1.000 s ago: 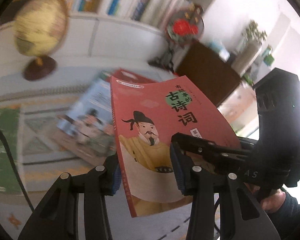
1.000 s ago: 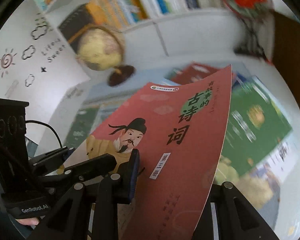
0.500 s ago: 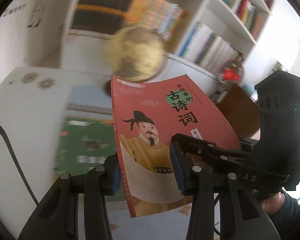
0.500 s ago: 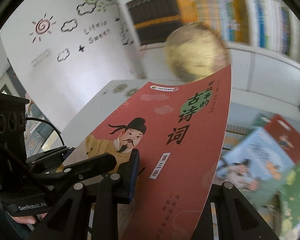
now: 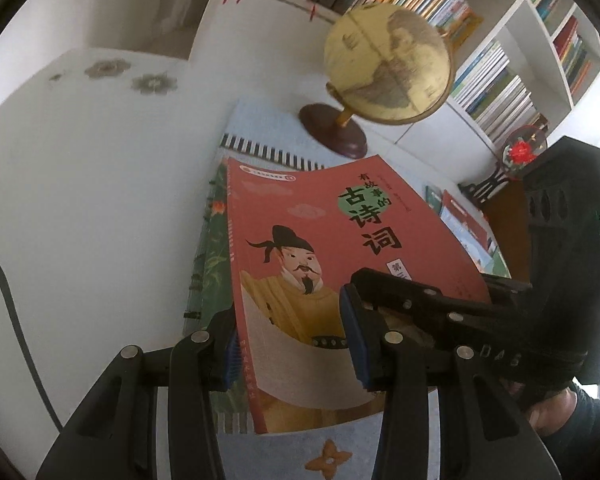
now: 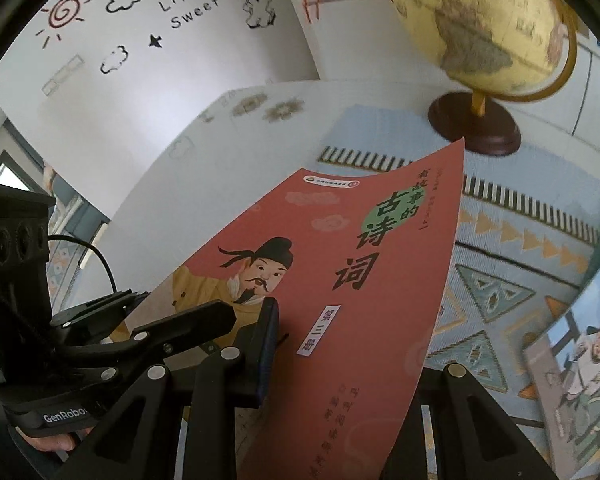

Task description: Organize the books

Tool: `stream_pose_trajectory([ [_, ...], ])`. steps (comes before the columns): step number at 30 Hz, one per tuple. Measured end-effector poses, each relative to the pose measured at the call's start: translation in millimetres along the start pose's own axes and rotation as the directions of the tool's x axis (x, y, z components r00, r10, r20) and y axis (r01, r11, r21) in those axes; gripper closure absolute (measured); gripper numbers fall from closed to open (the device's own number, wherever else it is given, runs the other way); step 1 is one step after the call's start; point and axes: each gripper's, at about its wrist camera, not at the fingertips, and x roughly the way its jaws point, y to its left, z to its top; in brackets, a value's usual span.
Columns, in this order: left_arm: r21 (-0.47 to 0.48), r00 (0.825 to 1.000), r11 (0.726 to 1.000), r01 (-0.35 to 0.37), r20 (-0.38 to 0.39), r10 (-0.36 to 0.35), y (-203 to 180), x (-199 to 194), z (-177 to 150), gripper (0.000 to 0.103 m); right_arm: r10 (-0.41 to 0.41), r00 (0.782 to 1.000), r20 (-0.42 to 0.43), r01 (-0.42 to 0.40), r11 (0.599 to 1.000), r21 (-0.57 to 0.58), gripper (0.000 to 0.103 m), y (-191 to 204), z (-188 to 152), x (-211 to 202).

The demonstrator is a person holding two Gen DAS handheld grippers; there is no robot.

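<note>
We hold the red book (image 5: 339, 280) up off the patterned mat (image 6: 511, 264) in front of the globe (image 5: 387, 64), our left gripper (image 5: 288, 344) narrowly closed across its lower spine edge and our right gripper (image 6: 351, 352) clamped nearly shut on its lower cover.

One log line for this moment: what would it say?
held: red book | left gripper: shut on it | right gripper: shut on it | nearby: globe | state: book carried above table

Red book (image 5: 339, 280) now over green book (image 5: 214, 264) beside globe (image 5: 387, 64).
</note>
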Motion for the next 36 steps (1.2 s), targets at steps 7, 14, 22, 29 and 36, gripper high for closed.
stream_pose_trajectory([
  [7,-0.009,0.999,1.000,0.012,-0.042,-0.012,8,17,-15,0.064,0.014,0.999,-0.045,-0.011,0.999,0.049,0.075,-24,5,22],
  [14,-0.073,0.998,0.997,0.006,-0.069,-0.011,22,21,-24,0.064,0.016,0.997,-0.082,-0.011,0.998,0.069,0.073,-20,-5,39],
  [22,-0.135,0.997,0.991,0.005,-0.080,-0.016,37,20,-22,0.063,0.019,0.994,-0.110,-0.007,0.994,0.112,0.065,-20,-21,47],
  [29,-0.193,0.996,0.980,0.054,-0.061,-0.067,47,25,-14,0.061,-0.040,0.995,-0.089,0.049,0.993,0.106,0.047,-13,-29,45],
  [36,-0.222,0.999,0.975,0.023,-0.025,-0.029,57,3,-16,0.061,-0.079,0.987,-0.143,0.096,0.989,0.113,0.045,-27,-40,34],
])
